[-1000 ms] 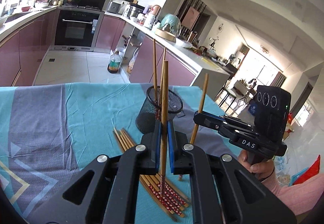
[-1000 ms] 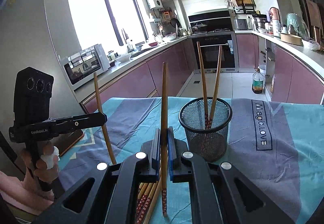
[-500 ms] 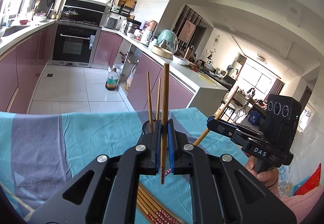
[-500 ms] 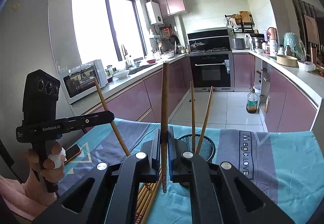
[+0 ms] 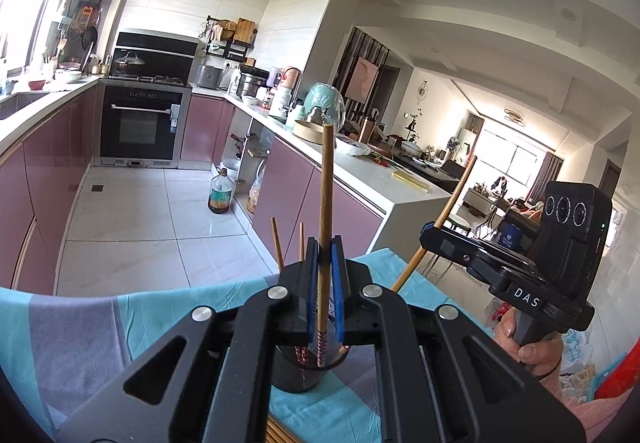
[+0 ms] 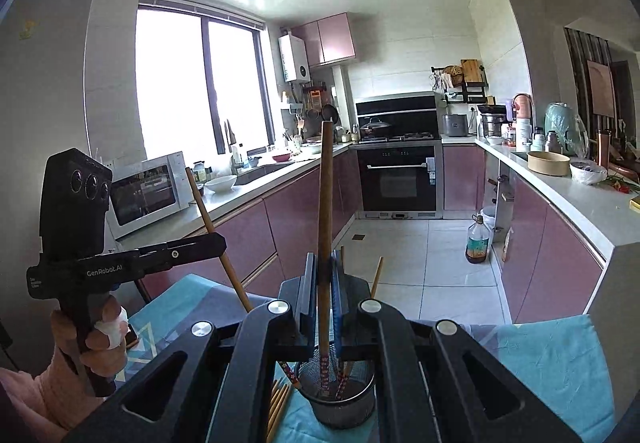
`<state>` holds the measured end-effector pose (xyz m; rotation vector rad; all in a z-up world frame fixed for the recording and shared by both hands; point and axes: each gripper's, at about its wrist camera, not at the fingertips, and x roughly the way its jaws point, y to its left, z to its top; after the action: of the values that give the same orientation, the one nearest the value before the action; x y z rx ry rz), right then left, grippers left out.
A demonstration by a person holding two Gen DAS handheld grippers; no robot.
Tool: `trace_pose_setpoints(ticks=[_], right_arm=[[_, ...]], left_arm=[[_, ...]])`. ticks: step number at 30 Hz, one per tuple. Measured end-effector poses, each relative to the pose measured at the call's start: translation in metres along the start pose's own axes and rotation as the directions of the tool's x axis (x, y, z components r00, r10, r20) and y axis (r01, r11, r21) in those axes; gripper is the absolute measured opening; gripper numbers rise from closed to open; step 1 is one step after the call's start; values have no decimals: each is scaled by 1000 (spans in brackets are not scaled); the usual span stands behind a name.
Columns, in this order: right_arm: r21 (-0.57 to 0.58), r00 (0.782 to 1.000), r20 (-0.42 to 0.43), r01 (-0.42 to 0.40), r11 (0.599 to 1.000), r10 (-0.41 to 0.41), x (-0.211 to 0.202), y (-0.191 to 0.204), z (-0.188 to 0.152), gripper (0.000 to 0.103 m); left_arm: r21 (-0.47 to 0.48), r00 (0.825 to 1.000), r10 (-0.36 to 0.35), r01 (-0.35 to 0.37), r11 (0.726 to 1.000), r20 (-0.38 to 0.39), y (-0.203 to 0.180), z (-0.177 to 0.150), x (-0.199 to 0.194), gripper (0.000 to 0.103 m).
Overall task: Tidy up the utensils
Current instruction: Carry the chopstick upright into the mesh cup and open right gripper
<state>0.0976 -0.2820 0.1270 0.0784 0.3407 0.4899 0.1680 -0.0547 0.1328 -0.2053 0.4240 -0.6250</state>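
The table (image 6: 560, 355) with its teal and grey cloth is the biggest thing here, and on it stands the black mesh cup (image 6: 340, 399) that collects the chopsticks. Two chopsticks already lean inside it; their bare ends rise behind the jaws (image 5: 277, 243). A small loose pile (image 6: 278, 403) lies flat on the cloth just beside the cup, on its left in the right wrist view. The left gripper (image 5: 325, 283) is closed on one chopstick (image 5: 326, 195), held nearly upright, patterned tip down. In its own view that tip hangs over the cup's mouth, at the rim or a little inside; I cannot tell the depth. The right gripper (image 6: 323, 299) also clamps a chopstick (image 6: 325, 203), upright too, and its patterned tip seems already inside the cup. Seen from the right camera, the left one's stick leans, and its tip reaches down near the cup's left rim, maybe just outside. So what matters is this: the long axis of each held stick is vertical, and the cup sits directly under the jaws, close below. Both hands are about equally near. I judge that lowering straight down and then opening is the next need; the risk is that the leaning stick catches the rim.
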Motion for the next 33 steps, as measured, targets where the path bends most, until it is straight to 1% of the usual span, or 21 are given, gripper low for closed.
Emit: trace_pose_setpoints(ticks=[5, 8, 11, 15, 19, 22, 23, 25, 31, 33], right_arm=[[10, 1000, -27, 10, 1000, -9, 15, -6, -3, 5], [14, 998, -62, 12, 1000, -11, 26, -9, -9, 5], [19, 993, -115, 12, 1000, -10, 39, -9, -17, 5], [33, 979, -202, 15, 999, -8, 55, -13, -30, 5], [38, 956, -294, 15, 999, -3, 73, -15, -41, 5], [50, 943, -334, 27, 998, -9, 85, -20, -47, 6], [56, 941, -338, 34, 998, -13, 88, -21, -49, 8], [67, 937, -348, 45, 997, -19, 95, -25, -50, 8], [105, 942, -334, 66, 992, -27, 98, -31, -53, 10], [108, 946, -323, 69, 992, -31, 95, -32, -52, 14]], left_arm=[[28, 999, 33, -32, 999, -26, -6, 5, 12, 7], [34, 996, 47, -44, 998, -75, -5, -1, 26, 7], [43, 989, 52, -46, 998, -140, -4, -10, 46, 7], [60, 973, 66, -54, 997, -222, 2, -26, 69, 7], [63, 959, 71, -55, 996, -275, 17, -38, 93, 7], [58, 957, 82, -68, 996, -279, 23, -41, 104, 7], [52, 956, 80, -69, 996, -281, 25, -40, 107, 7], [46, 955, 86, -76, 996, -284, 31, -39, 113, 7], [27, 951, 102, -98, 995, -291, 43, -44, 125, 9], [17, 952, 103, -103, 995, -288, 48, -46, 125, 9]])
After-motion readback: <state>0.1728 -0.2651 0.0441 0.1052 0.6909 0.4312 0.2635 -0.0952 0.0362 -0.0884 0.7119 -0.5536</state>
